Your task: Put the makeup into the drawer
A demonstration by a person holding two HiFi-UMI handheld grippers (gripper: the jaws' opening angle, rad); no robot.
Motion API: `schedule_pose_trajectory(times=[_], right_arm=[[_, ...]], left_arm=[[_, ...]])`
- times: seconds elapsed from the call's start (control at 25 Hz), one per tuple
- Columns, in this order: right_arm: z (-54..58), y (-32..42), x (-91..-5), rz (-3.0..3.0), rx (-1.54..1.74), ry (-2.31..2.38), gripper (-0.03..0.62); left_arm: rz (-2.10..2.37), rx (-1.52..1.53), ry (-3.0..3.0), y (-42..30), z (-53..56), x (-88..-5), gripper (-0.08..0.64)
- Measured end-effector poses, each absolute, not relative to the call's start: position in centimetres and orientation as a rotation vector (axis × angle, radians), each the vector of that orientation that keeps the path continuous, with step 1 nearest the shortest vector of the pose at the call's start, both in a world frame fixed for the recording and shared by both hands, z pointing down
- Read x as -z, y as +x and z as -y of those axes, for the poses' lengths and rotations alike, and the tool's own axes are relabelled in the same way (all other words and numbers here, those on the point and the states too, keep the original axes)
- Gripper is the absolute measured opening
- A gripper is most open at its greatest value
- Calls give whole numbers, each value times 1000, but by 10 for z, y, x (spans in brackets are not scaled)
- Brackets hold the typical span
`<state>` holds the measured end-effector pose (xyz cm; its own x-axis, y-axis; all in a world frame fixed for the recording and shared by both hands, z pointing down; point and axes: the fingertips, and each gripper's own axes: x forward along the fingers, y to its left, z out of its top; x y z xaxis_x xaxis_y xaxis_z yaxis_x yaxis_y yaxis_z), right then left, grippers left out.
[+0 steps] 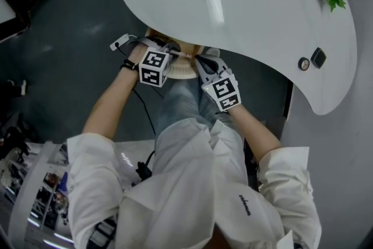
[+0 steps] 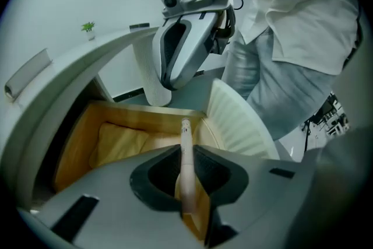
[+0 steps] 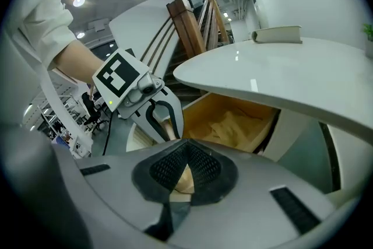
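White shirt (image 1: 198,183) of the person fills the bottom of the head view, nearest the lens, with both forearms reaching toward the frame's centre. Above them the white table (image 1: 262,14) spans the upper half of that view. Under its edge an open drawer (image 2: 76,143) shows in the left gripper view, wooden inside, with a yellow cloth (image 2: 122,140) lying crumpled on its floor and a pale ribbed front panel (image 2: 239,119) at centre right. The right gripper (image 3: 186,151) has its jaw tips together; a tan patch shows behind them, but no held item can be identified. The left gripper (image 2: 186,175) is clamped on the makeup stick (image 2: 185,137), a slim pinkish pen-like tube that stands between the pads, its tip projecting over the drawer's near rim. The stick is therefore above the drawer opening, not yet resting inside. Assessment: the item appears light, rigid and smooth-sided, so it is liable to swivel or slide in a narrow two-pad grip. The present hold sits along the barrel, which seems the soundest place. The casing looks thin and could crack if dropped, though the cloth should soften a landing.
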<state>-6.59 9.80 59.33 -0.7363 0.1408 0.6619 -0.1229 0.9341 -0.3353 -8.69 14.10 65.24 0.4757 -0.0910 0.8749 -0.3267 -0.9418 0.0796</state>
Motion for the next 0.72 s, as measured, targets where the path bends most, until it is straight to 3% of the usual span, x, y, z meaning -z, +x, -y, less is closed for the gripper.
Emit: schedule_pose_trajectory(times=[0.72], right_arm=[[-105,-62,-619,2334,-528,34,17]], left_arm=[[90,-1589,2425,-69,-140,-722,81]])
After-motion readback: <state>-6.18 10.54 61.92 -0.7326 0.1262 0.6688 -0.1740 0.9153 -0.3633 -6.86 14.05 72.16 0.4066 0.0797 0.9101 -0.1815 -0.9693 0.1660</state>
